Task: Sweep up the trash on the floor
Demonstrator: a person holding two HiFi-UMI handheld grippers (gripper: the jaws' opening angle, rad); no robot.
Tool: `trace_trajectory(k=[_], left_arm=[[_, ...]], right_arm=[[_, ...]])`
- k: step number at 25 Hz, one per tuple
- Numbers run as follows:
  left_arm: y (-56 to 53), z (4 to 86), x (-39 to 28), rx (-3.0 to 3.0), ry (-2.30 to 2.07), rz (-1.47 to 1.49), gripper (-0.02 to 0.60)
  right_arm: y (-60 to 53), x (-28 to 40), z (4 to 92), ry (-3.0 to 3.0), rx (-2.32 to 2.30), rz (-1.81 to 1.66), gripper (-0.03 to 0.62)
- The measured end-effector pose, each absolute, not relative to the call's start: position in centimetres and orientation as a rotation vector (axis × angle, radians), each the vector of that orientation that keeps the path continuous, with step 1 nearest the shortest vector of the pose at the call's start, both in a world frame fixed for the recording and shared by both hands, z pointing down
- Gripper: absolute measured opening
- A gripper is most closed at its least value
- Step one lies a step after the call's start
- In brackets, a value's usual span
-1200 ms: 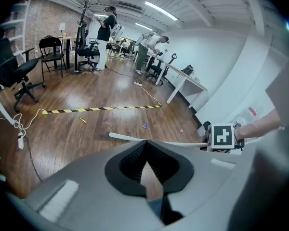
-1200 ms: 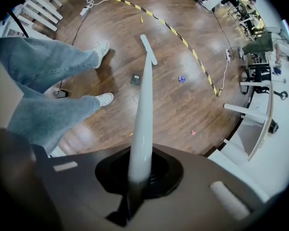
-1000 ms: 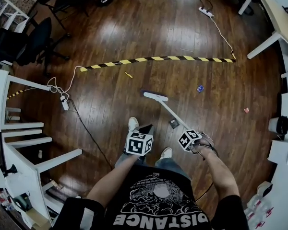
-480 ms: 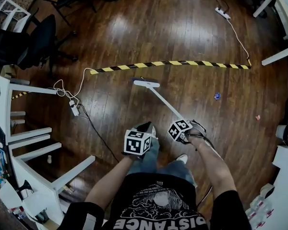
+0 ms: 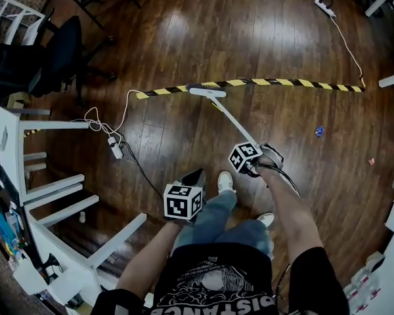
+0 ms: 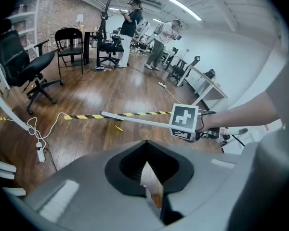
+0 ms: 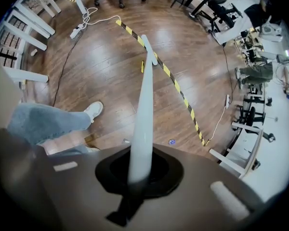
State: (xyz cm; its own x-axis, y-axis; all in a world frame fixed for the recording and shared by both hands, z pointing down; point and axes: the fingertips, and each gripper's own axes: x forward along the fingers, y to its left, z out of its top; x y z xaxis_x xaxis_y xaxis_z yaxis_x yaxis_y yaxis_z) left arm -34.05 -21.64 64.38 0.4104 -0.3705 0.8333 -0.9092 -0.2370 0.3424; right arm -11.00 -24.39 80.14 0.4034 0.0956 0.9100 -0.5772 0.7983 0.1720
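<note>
- While your right gripper (image 7: 135,179) clamps the broom handle (image 7: 143,105), draw the broom head (image 5: 207,92) toward 6 o'clock, behind the yellow scrap (image 5: 217,105).
- Left gripper (image 6: 151,194): jaws together, empty.

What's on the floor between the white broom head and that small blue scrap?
Nothing: the head view shows bare dark wooden floor between the white broom head and the small blue scrap; the right gripper view agrees.

A black T-shirt (image 5: 213,274) with white print, blue jeans (image 5: 213,218) and white shoes (image 5: 225,181) are worn. The left gripper (image 6: 151,189) and right gripper (image 7: 135,179) are grey-bodied, each topped by a cube (image 5: 182,202) of black-and-white square markers; a black cable (image 5: 284,176) is seen at the right one.
</note>
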Motion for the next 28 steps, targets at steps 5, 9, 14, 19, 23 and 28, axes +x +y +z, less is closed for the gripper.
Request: trace_trajectory(k=[5, 9, 14, 19, 23, 28], left_arm=[[-21.9, 66.0, -35.7, 1.767, -1.113, 0.813, 0.005], [-21.9, 66.5, -35.0, 1.773, -1.096, 0.815, 0.005], [-21.0, 66.7, -33.8, 1.775, -1.08, 0.8, 0.005], [-19.6, 66.9, -32.0, 1.778, -1.066, 0.813, 0.005], [-18.7, 66.6, -30.0, 1.792, -1.055, 0.812, 0.005], [-17.2, 66.3, -27.1, 1.813, -1.039, 0.817, 0.005]], right_arm=[[-23.7, -11.7, 82.2, -1.06, 0.424, 0.406, 0.0], [-20.1, -10.0, 83.0, -0.97, 0.324, 0.45, 0.0], [-16.3, -6.5, 83.2, -0.889, 0.284, 0.525, 0.0], [-13.1, -2.7, 83.1, -0.839, 0.28, 0.581, 0.0], [-10.3, 0.3, 82.6, -0.811, 0.281, 0.625, 0.0], [-6.4, 3.5, 82.4, -0.816, 0.315, 0.721, 0.0]])
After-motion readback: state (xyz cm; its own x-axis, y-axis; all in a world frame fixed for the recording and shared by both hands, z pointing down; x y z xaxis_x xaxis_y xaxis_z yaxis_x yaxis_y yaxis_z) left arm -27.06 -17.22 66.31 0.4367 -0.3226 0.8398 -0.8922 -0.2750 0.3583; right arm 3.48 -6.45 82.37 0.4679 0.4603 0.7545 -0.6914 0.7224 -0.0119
